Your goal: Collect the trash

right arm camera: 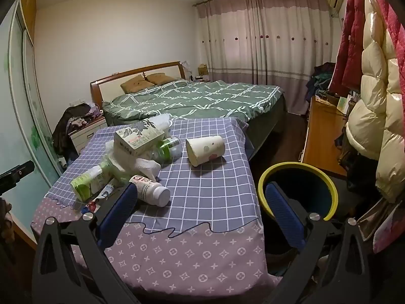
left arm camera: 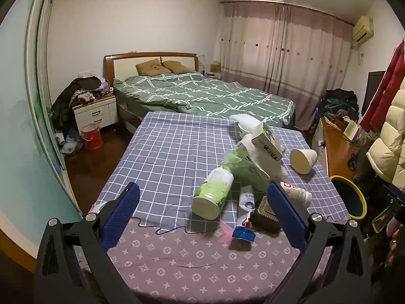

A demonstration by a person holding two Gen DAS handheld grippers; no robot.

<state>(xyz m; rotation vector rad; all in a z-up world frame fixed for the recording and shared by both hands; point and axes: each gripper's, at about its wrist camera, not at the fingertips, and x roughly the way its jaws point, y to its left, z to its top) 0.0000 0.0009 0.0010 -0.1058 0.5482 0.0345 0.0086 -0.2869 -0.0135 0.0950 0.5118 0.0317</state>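
Trash lies on a cloth-covered table (left arm camera: 162,152). A green-and-white can (left arm camera: 212,197) lies on its side, also in the right wrist view (right arm camera: 87,182). Beside it are a white bottle (right arm camera: 150,190), a toothpaste tube (left arm camera: 246,202) with a blue wrapper (left arm camera: 243,234), a dark box (left arm camera: 265,214), a crumpled green bag with tissue (left arm camera: 243,162), a cardboard box (right arm camera: 138,138) and a tipped paper cup (right arm camera: 205,149). My left gripper (left arm camera: 202,197) is open above the near edge, jaws either side of the can. My right gripper (right arm camera: 200,197) is open and empty.
A bin with a yellow rim (right arm camera: 298,192) stands on the floor right of the table, also in the left wrist view (left arm camera: 351,195). A bed (left arm camera: 202,93) lies behind. Coats (right arm camera: 374,101) hang at the right over a wooden desk (right arm camera: 321,136). A nightstand (left arm camera: 95,112) and red bucket (left arm camera: 92,136) stand left.
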